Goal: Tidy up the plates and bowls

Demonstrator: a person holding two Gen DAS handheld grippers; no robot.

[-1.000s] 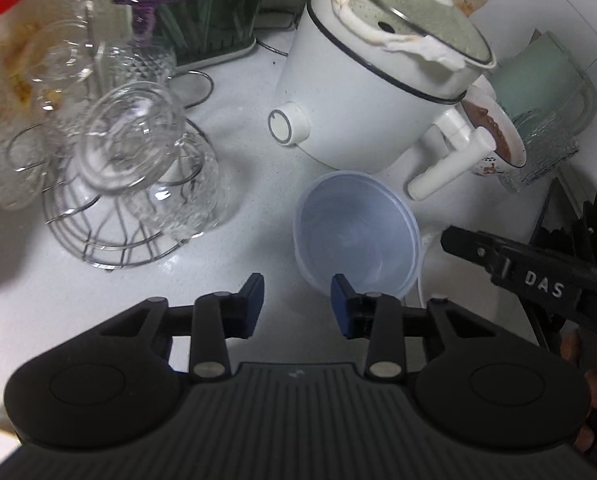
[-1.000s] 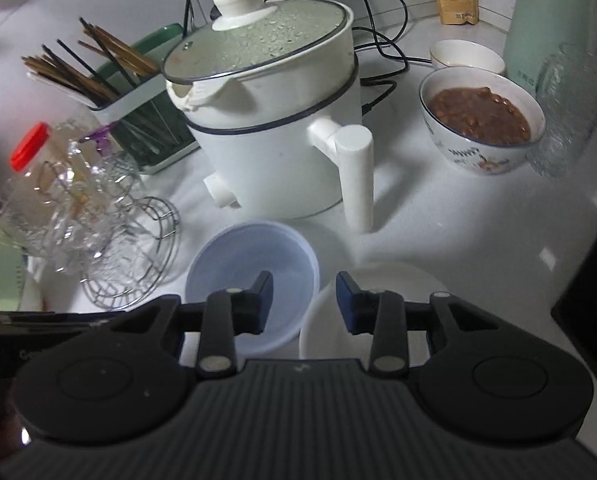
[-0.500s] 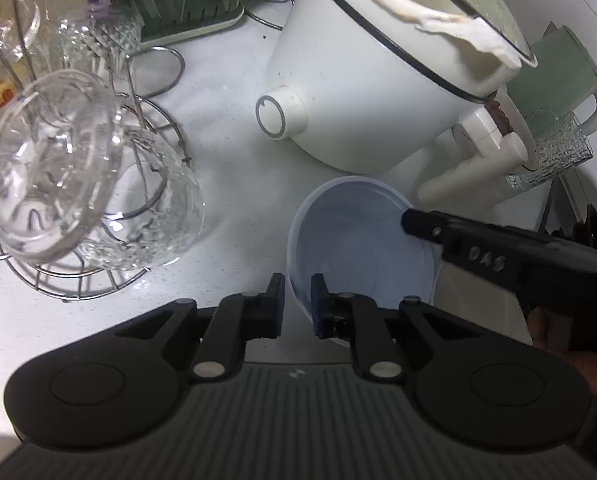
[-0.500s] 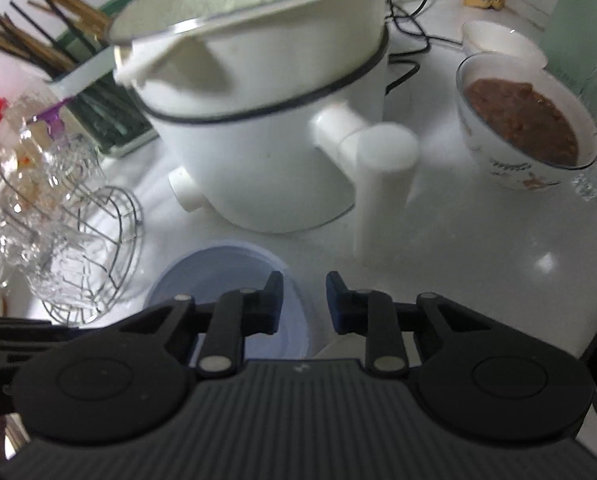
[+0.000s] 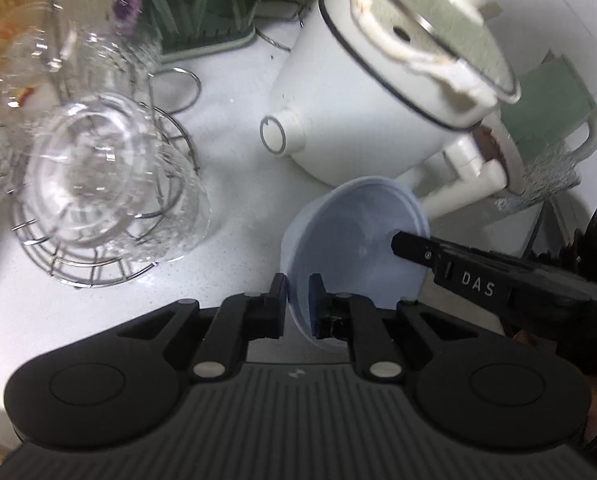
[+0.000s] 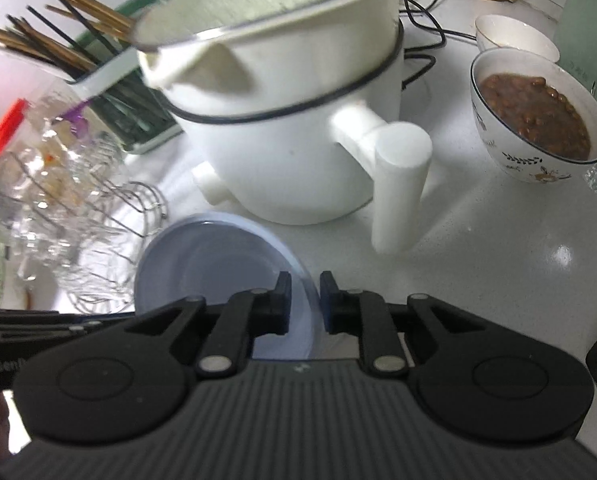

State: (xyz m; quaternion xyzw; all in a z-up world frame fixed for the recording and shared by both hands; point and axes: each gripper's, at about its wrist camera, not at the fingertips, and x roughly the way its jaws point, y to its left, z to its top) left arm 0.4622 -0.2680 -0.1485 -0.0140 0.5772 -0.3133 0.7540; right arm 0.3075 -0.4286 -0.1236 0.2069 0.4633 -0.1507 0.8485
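Observation:
A pale blue plastic bowl (image 5: 354, 240) is held tilted above the white counter. My left gripper (image 5: 297, 294) is shut on its near rim. My right gripper (image 6: 304, 294) is shut on the bowl's other rim (image 6: 218, 264); its finger also shows in the left wrist view (image 5: 430, 254), reaching into the bowl. A white bowl of brown beans (image 6: 538, 116) sits at the right, with a small empty white bowl (image 6: 514, 36) behind it.
A white electric pot (image 6: 290, 128) with a lid and a handle stands just behind the blue bowl. A wire rack of glasses (image 5: 106, 200) is at the left. A green chopstick holder (image 6: 110, 92), a red-capped jar (image 6: 6, 128) and a green kettle (image 5: 546, 108) stand around.
Both grippers closed onto the blue bowl's rim from opposite sides. The bowl has lifted and tilted off the counter.

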